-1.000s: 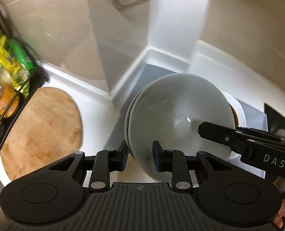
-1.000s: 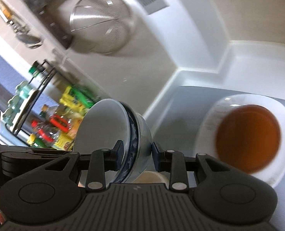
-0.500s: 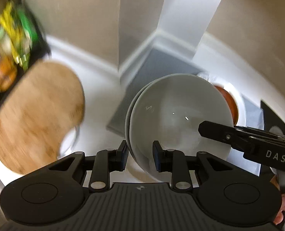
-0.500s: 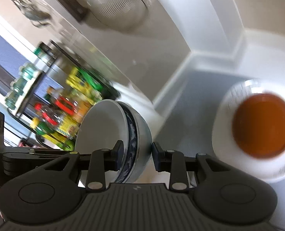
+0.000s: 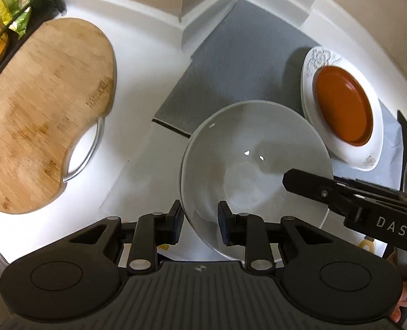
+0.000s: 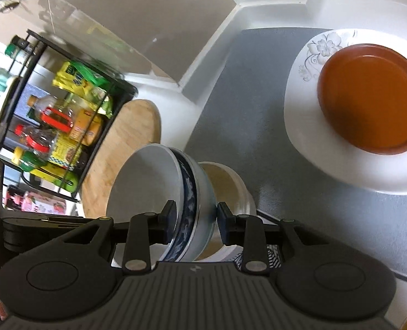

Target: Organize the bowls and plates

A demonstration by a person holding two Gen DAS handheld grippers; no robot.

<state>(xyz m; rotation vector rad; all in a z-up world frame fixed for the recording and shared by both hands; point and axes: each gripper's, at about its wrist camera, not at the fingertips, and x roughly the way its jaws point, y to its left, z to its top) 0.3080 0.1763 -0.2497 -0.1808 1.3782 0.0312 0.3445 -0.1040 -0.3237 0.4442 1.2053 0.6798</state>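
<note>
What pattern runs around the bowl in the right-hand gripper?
A dark blue band with white swirls circles the blue-rimmed bowl, white inside; the right wrist view shows it best.

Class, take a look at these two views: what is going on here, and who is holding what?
A person is tidying dishes on a kitchen counter with a hand-held gripper in each hand. The left hand-held gripper is clamped on the rim of a white bowl. The right hand-held gripper grips a blue-patterned bowl by its rim. Both are held above the counter near a grey mat, where a brown dish sits on a floral white plate.
</note>
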